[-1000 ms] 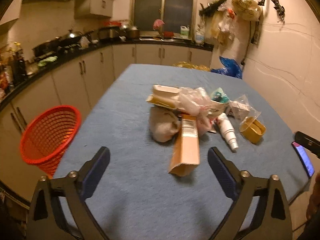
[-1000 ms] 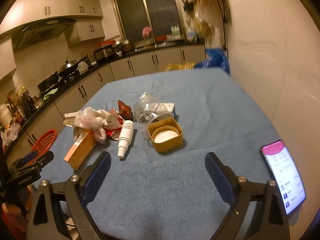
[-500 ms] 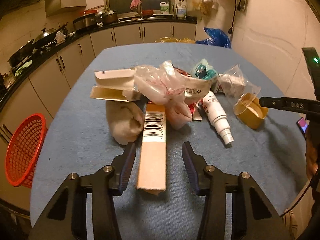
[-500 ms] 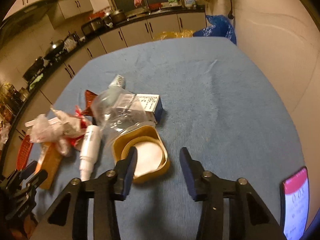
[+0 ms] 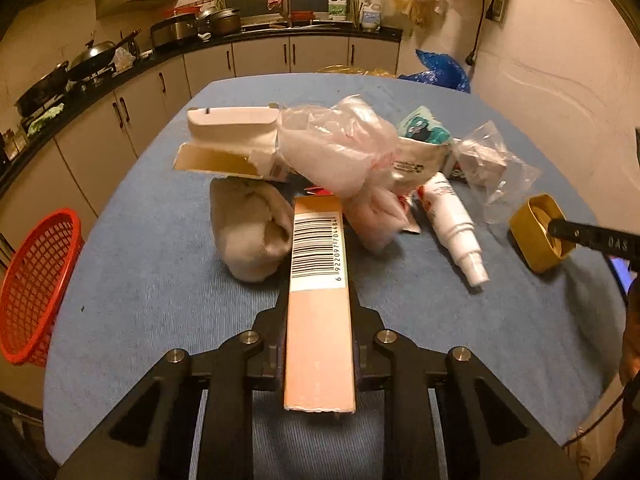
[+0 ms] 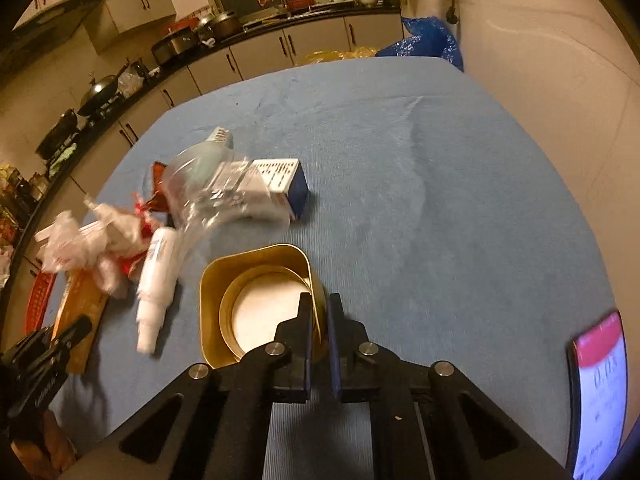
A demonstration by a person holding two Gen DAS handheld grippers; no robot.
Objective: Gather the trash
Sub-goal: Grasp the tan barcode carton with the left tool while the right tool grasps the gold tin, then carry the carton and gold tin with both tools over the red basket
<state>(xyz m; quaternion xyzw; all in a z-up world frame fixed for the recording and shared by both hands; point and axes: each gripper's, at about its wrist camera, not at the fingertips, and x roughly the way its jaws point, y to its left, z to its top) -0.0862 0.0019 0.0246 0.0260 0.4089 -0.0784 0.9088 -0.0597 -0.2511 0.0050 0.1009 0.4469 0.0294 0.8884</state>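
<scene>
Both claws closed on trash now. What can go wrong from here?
1. The left claw holds the long cardboard box near its rear end; the far end abuts the plastic bags, so lifting may drag the pile.
2. The right claw pinches only the gold container wall; it may tilt or slip.
</scene>
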